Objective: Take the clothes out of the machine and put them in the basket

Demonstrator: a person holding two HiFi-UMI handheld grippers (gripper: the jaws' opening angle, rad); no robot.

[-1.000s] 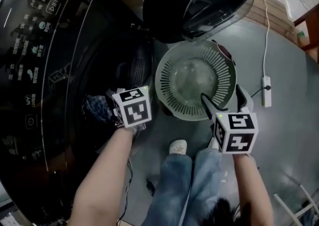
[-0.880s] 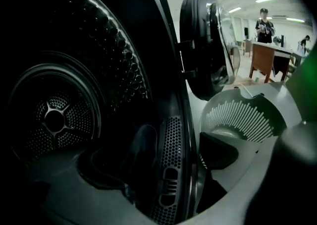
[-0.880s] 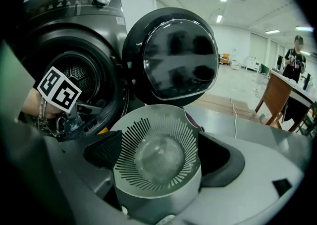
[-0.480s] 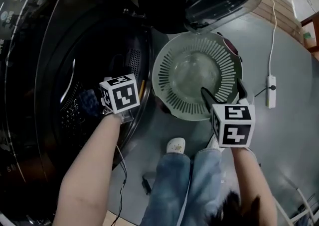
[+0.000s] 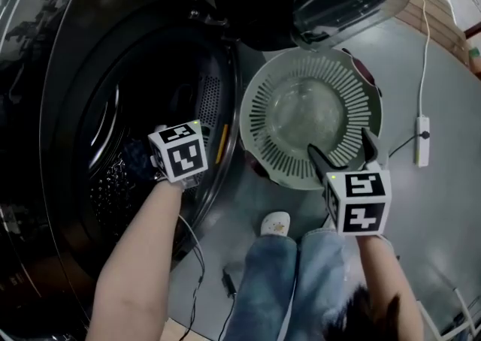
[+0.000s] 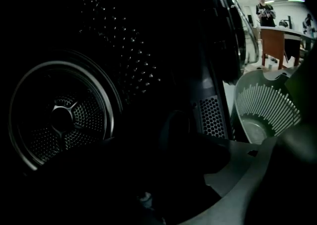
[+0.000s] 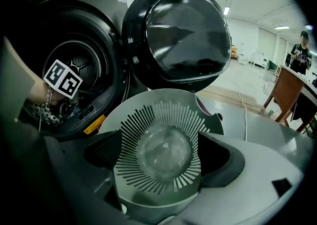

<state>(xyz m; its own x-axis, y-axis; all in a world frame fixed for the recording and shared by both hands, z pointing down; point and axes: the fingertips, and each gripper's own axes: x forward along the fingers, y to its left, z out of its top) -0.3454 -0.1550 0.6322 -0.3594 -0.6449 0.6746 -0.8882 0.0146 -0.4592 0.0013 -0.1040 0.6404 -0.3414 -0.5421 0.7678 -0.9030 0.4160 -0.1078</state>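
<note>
Reaching into the washer drum for the clothes

The left gripper (image 5: pixel 169 163) is working inside the drum (image 5: pixel 113 129) against a dark patterned garment (image 5: pixel 137 159). Its jaws have just been closing to about half width, but the gloom is hiding whether cloth is pinched. The right gripper (image 5: pixel 340 146) is hovering wide open and empty over the bare slatted basket (image 5: pixel 255 118). Biting deep into a thick fold before lifting looks wise.

Left gripper (image 5: pixel 179 155) in machine opening (image 5: pixel 113 125), right gripper (image 5: pixel 340 144) over basket (image 5: pixel 259 107)
</note>
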